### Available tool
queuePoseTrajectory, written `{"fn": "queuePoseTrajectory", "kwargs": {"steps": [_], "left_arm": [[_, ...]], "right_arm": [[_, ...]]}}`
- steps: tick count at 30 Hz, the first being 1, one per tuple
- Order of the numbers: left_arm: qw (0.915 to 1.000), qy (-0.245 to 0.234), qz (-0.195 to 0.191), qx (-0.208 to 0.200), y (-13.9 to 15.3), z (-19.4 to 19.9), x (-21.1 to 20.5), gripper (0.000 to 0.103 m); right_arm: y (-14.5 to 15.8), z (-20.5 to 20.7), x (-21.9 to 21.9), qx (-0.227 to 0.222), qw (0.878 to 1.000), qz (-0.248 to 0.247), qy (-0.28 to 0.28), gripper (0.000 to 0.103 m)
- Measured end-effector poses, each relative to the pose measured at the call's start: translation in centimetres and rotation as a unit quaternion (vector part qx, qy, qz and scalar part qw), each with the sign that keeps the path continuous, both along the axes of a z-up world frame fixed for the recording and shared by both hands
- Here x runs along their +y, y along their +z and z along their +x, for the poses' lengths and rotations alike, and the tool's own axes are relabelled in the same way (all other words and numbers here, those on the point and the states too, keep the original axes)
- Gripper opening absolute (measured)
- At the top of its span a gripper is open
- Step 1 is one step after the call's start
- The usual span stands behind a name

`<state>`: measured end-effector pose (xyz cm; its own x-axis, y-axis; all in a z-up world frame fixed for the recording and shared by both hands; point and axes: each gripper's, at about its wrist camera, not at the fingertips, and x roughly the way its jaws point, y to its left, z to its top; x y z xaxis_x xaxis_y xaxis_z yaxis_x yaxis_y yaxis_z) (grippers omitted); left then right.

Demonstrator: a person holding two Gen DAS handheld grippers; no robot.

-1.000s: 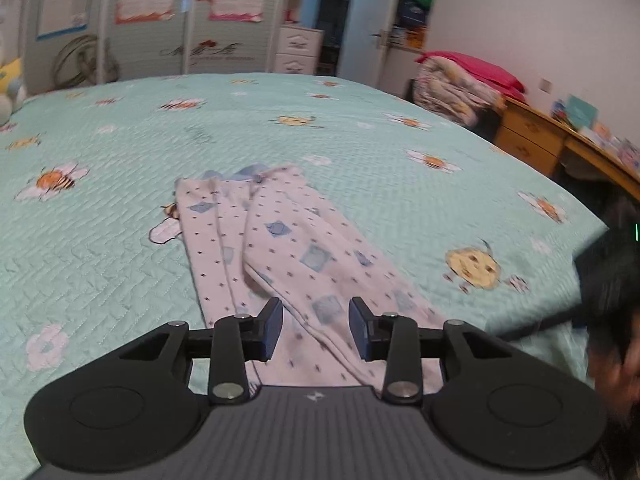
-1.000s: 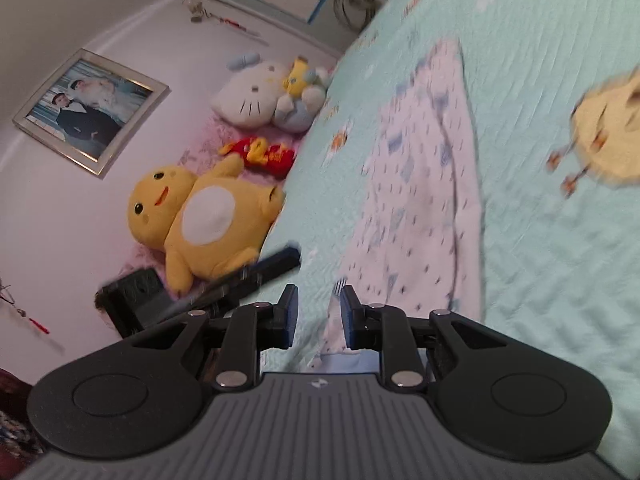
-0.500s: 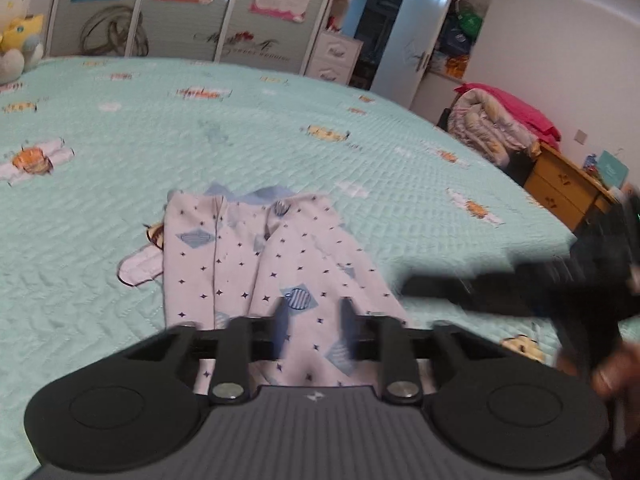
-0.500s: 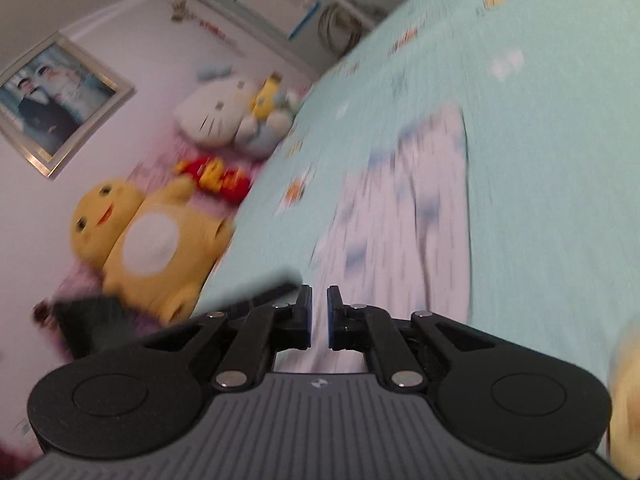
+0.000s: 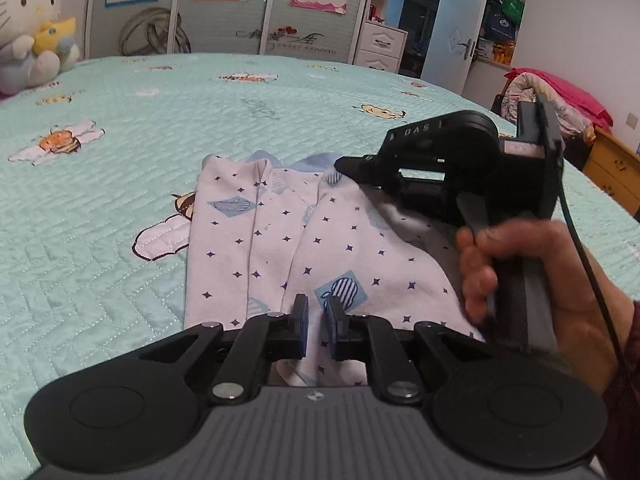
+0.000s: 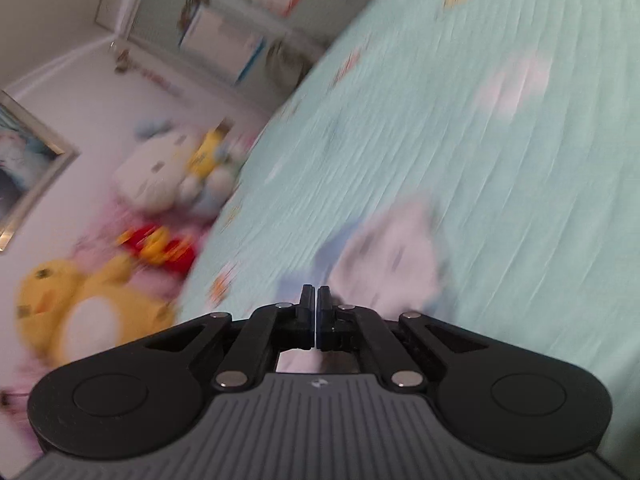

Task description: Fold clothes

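A mint-green quilted bedspread, printed with bees and flowers, fills most of both views and serves as the work surface. Beyond its far edge stand wardrobe doors hung with posters, and a white cat plush sits at the far left corner.

The garment, a pair of small white pyjama trousers with dark stars and blue patches, lies near the middle of the bedspread, running from the near edge away towards a pale blue band at its far end. The two legs look already laid one over the other lengthwise, so the first fold seems done. What is left, as far as I can judge, is the crosswise fold and a final flattening.

A hand at the right holds the right gripper, which reaches in from the right across the garment, its tip at the far end close to the blue band. In its own blurred view the right gripper has its jaws pressed together with white cloth showing around and beneath them, so it appears to pinch a fold of the garment, though the blur leaves that uncertain.

The left gripper is low at the near end of the garment, its blue-padded jaws nearly closed and just easing apart, with cloth rising in the narrow gap.
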<state>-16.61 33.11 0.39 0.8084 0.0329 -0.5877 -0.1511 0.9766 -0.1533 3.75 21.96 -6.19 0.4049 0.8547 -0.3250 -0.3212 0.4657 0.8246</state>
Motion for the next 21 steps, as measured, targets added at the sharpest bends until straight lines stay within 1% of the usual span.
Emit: {"fn": "queuePoseTrajectory", "kwargs": {"steps": [1,2,4,6,7,9,10,11,12,13,14,15,17,18,19,21], "left_arm": [[1.0000,0.001,0.000,-0.001,0.0,0.0,-0.1,0.012],[1.0000,0.002,-0.002,-0.003,0.0,0.0,-0.1,0.012],[1.0000,0.003,-0.001,-0.005,-0.1,0.0,-0.1,0.012],[1.0000,0.003,0.001,-0.007,-0.2,0.0,-0.3,0.012],[1.0000,0.003,0.003,-0.007,-0.2,0.0,-0.3,0.012],[1.0000,0.002,0.004,-0.006,-0.2,0.1,-0.4,0.012],[1.0000,0.002,0.003,-0.005,-0.2,0.1,-0.4,0.012],[1.0000,0.002,0.001,-0.004,-0.2,0.1,-0.3,0.012],[1.0000,0.002,0.000,-0.002,-0.1,0.1,-0.3,0.012],[1.0000,0.003,-0.002,0.000,-0.1,0.2,-0.2,0.012],[1.0000,0.004,-0.001,0.003,0.0,0.3,-0.3,0.012],[1.0000,0.004,-0.001,0.007,0.0,0.3,-0.3,0.013],[0.9998,0.004,0.009,0.015,0.2,0.6,-0.6,0.013],[0.9997,0.004,0.016,0.020,0.3,0.7,-0.8,0.013],[0.9995,0.004,0.022,0.024,0.4,0.7,-1.0,0.013],[0.9989,0.003,0.034,0.031,0.5,0.9,-1.4,0.013]], "right_arm": [[-0.2,0.4,-0.3,0.005,1.000,0.008,-0.010,0.001],[-0.1,0.3,-0.7,-0.001,1.000,0.015,-0.017,0.002],[1.1,-1.0,-1.0,-0.037,0.999,0.022,-0.015,0.016],[2.7,-2.9,-0.9,-0.071,0.996,0.041,0.031,0.018],[3.4,-3.8,-0.5,-0.083,0.994,0.043,0.058,0.020],[3.5,-4.9,0.1,-0.087,0.991,0.025,0.093,0.025],[3.1,-4.7,0.4,-0.079,0.992,0.007,0.095,0.030],[2.3,-4.3,0.5,-0.067,0.994,-0.016,0.085,0.032],[1.3,-3.5,0.6,-0.052,0.996,-0.031,0.071,0.028],[0.3,-2.6,0.6,-0.037,0.997,-0.045,0.056,0.000],[-0.5,-1.9,0.0,-0.008,0.999,-0.030,0.038,0.000],[-0.6,-1.6,-0.6,0.001,1.000,-0.011,0.024,0.000],[0.6,-2.3,-1.4,-0.040,0.998,-0.039,-0.009,0.007],[1.2,-2.8,-1.7,-0.059,0.997,-0.054,-0.021,0.017],[1.7,-3.5,-2.3,-0.066,0.997,-0.045,-0.016,0.021],[2.9,-5.5,-3.3,-0.082,0.996,-0.024,0.009,0.023]]}}
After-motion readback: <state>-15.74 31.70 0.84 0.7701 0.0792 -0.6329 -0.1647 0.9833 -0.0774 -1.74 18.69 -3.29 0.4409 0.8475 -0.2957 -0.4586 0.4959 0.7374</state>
